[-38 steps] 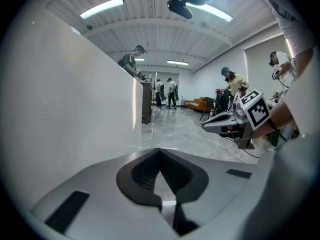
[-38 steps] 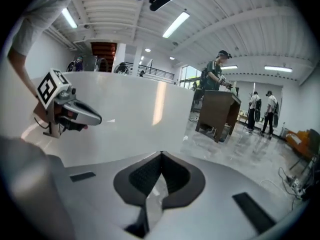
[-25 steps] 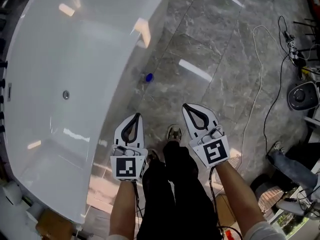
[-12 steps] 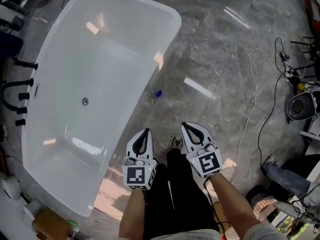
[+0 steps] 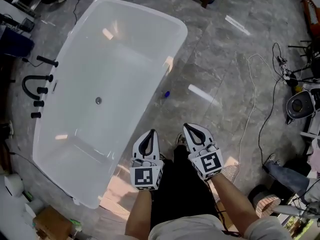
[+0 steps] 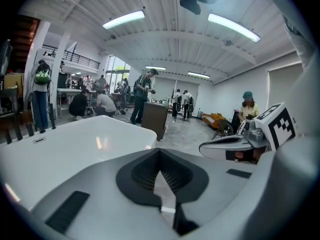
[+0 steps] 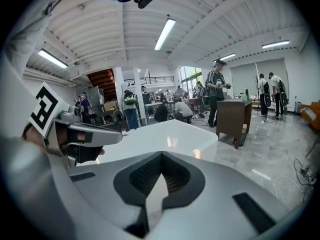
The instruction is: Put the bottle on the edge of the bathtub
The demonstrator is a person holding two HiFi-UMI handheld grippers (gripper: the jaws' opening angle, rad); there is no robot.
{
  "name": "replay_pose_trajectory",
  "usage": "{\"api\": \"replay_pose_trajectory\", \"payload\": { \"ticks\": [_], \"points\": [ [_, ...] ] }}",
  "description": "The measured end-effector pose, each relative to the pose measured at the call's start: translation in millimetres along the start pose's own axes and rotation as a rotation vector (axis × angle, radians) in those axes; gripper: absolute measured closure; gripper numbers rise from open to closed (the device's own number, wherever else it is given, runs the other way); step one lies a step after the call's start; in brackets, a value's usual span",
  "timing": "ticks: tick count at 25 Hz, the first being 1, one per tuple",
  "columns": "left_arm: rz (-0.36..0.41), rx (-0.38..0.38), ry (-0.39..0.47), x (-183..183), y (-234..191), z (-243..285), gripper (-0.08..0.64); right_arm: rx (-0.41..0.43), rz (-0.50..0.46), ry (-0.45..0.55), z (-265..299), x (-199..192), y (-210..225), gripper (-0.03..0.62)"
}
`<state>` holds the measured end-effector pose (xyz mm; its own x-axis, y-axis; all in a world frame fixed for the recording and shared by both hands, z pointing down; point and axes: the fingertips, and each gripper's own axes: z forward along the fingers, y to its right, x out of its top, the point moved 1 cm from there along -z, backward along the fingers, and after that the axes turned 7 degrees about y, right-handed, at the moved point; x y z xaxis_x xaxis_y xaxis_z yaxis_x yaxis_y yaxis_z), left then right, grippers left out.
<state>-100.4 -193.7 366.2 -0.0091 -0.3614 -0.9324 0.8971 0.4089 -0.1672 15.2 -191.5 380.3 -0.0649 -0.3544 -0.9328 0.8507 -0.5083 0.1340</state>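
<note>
A small blue bottle (image 5: 166,94) lies on the grey stone floor, just right of the white bathtub (image 5: 165,29), close to its long side rim. Both grippers hang over my legs, short of the bottle. My left gripper (image 5: 151,133) is shut with nothing in it, and so is my right gripper (image 5: 189,128). In the left gripper view the left gripper (image 6: 160,153) points over the bathtub (image 6: 75,144), with the right gripper (image 6: 235,146) beside it. In the right gripper view the right gripper (image 7: 161,156) faces the bathtub (image 7: 165,134). The bottle shows in neither gripper view.
Black tap fittings (image 5: 37,86) stand by the tub's left side. A white cable (image 5: 252,99) and a round device (image 5: 301,104) lie on the floor at right. A cardboard box (image 5: 50,223) sits at bottom left. A brown cabinet (image 7: 230,115) and several people stand beyond the tub.
The head view has swung to show the whole tub and the taps. Both grippers stay shut in front of my legs. The bottle lies on the same spot of floor.
</note>
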Motion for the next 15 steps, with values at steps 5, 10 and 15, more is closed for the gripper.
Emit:
{"api": "replay_pose_trajectory", "payload": {
  "ticks": [5,10,15],
  "points": [
    [-0.001,0.056,0.062,58,-5,-46,0.551,0.001,-0.029,0.042,-14,60,-33,0.588],
    [0.016,0.113,0.098,96,-18,-93,0.551,0.039,-0.069,0.11,-26,111,-71,0.588],
    [0.018,0.136,0.133,126,-16,-130,0.551,0.044,-0.084,0.176,-52,155,-92,0.588]
  ]
}}
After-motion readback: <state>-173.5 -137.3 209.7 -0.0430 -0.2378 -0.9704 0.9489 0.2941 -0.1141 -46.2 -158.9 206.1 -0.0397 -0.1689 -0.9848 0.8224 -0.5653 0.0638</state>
